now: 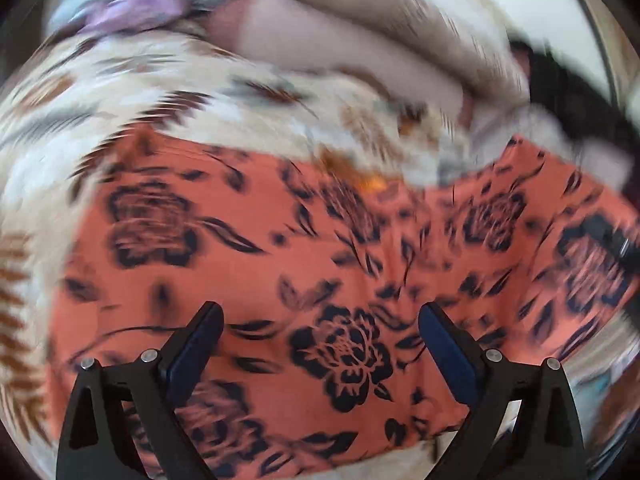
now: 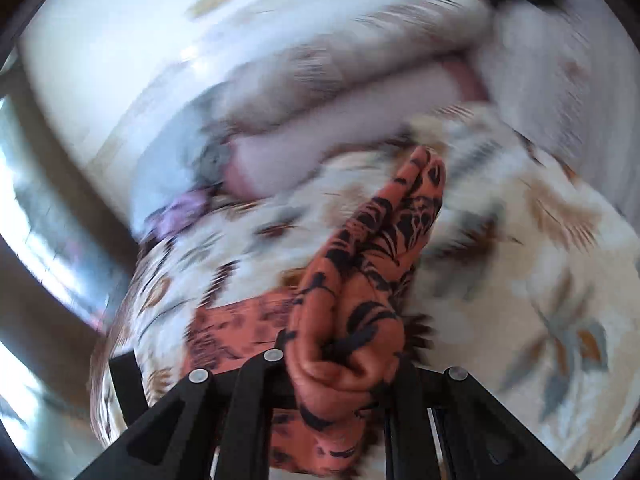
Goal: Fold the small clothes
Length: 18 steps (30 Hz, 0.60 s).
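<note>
Two views, both smeared by motion blur. Left wrist view: the orange garment (image 1: 340, 280), printed with black flowers, lies spread broad and fairly flat on a cream leaf-patterned bed cover (image 1: 120, 100); its long axis runs left to right across the frame. The left tongs (image 1: 322, 328) stand wide apart above the cloth, nothing between the blue pads (image 1: 444, 344).

Right wrist view shows what the other does not: the right tongs (image 2: 344, 364) clamped on a bunched fold of the same orange garment (image 2: 372, 248). The gathered cloth runs as a narrow ridge from the tongs toward the far side, tip pointing far and slightly right. Fingertips are buried in the fabric; only the black arms show.

At the far side, pale folded bedding (image 1: 360, 32) and a purple item (image 1: 132, 12), too blurred to identify. A dark shape (image 1: 560, 92) at far right cannot be made out. The garment's near edge is cut off behind the tongs.
</note>
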Tool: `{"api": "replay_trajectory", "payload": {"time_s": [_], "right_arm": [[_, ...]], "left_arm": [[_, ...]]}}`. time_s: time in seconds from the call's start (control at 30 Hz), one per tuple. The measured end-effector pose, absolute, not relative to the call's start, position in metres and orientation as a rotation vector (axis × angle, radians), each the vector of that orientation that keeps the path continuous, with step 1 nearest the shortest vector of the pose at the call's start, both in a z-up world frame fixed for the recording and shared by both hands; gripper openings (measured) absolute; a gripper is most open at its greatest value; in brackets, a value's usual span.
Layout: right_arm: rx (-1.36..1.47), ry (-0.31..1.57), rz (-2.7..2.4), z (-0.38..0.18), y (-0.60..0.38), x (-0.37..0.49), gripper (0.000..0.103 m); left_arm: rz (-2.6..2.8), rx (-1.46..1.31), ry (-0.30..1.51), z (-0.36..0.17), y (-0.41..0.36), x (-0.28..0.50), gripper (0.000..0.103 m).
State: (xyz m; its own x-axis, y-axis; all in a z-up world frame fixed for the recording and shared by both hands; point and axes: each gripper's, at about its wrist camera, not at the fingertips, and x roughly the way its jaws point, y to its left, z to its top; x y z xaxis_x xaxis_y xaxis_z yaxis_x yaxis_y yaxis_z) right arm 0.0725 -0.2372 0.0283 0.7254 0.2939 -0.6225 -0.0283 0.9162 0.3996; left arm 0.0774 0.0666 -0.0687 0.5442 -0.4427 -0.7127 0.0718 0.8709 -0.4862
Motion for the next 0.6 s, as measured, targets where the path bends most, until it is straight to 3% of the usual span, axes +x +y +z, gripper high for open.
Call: {"api": "replay_trajectory", "payload": {"time_s": [0.1,0.27,0.47,0.6], "right_arm": [[0.228,0.779,0.316,0.02,-0.153,0.069,0.013],[0.152,1.103,0.419,-0.102,-0.076,0.082,0.015],[0.172,0.998,0.423,-0.057,-0.092,0.076,0.013],[0.161,0.955,0.423,-0.049,-0.091,0.066,0.013]], "left_arm": [[-0.259,-0.719,0.878,-0.057,0.153,0.056,0.098],[-0.246,-0.876,0.907,-0.06,0.22,0.034,0.097],[-0.442,-0.835,0.925,-0.052,0.178,0.059,0.097],[-0.492,-0.769,1.059,-0.068,0.124,0.107,0.097]]}}
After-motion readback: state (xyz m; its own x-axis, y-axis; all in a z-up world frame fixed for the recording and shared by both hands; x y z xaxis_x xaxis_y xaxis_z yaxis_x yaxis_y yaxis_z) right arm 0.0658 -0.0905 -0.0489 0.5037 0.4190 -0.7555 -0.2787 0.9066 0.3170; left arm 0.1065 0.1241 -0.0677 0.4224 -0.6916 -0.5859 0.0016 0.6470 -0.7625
